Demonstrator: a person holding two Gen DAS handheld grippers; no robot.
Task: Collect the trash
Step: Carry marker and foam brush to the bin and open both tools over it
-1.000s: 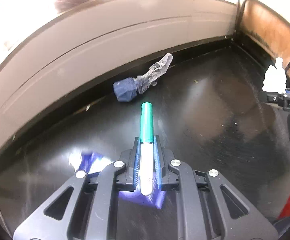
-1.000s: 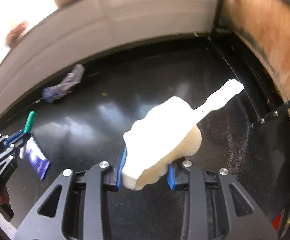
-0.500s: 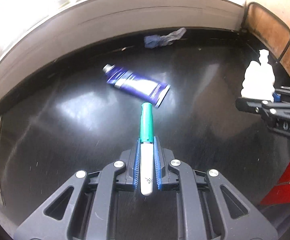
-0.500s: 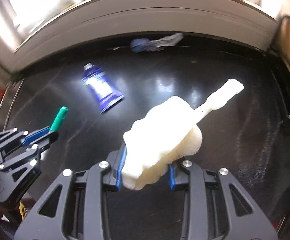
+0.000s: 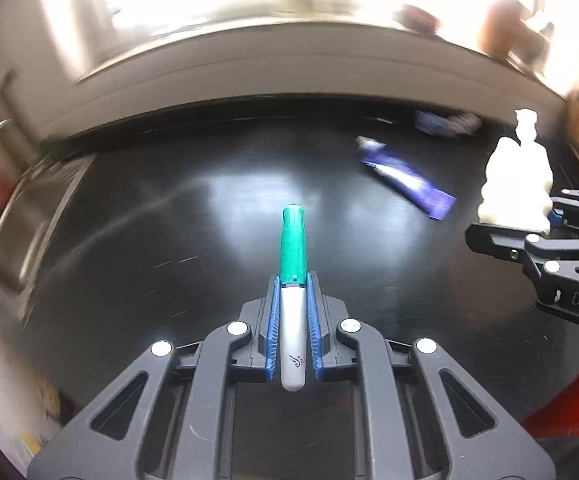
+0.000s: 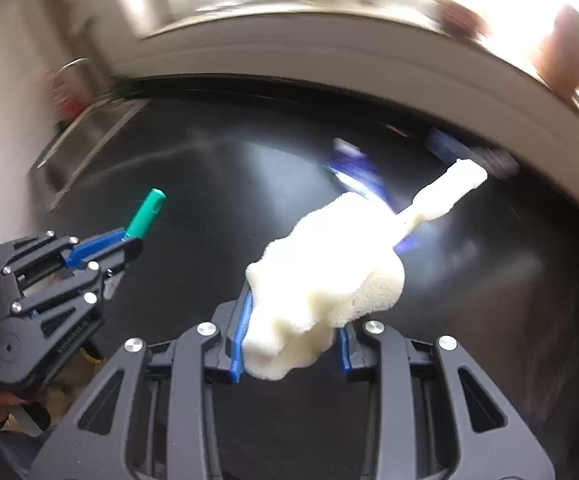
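my left claw [image 5: 293, 280] clamped on marker [image 5: 292, 280] | my right claw [image 6: 291, 320] clamped on foam scrap [image 6: 329, 280] | tube [image 5: 405, 178] on desk [image 5: 169, 240], upper right beyond left claw

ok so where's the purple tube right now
The purple tube lies flat on the black table, far right in the left wrist view, between the crumpled blue wrapper by the back wall and the white foam piece.

Black glossy countertop [image 5: 169, 248]; steel sink [image 5: 21, 224] at left end; pale wall ledge [image 5: 249, 68] behind.
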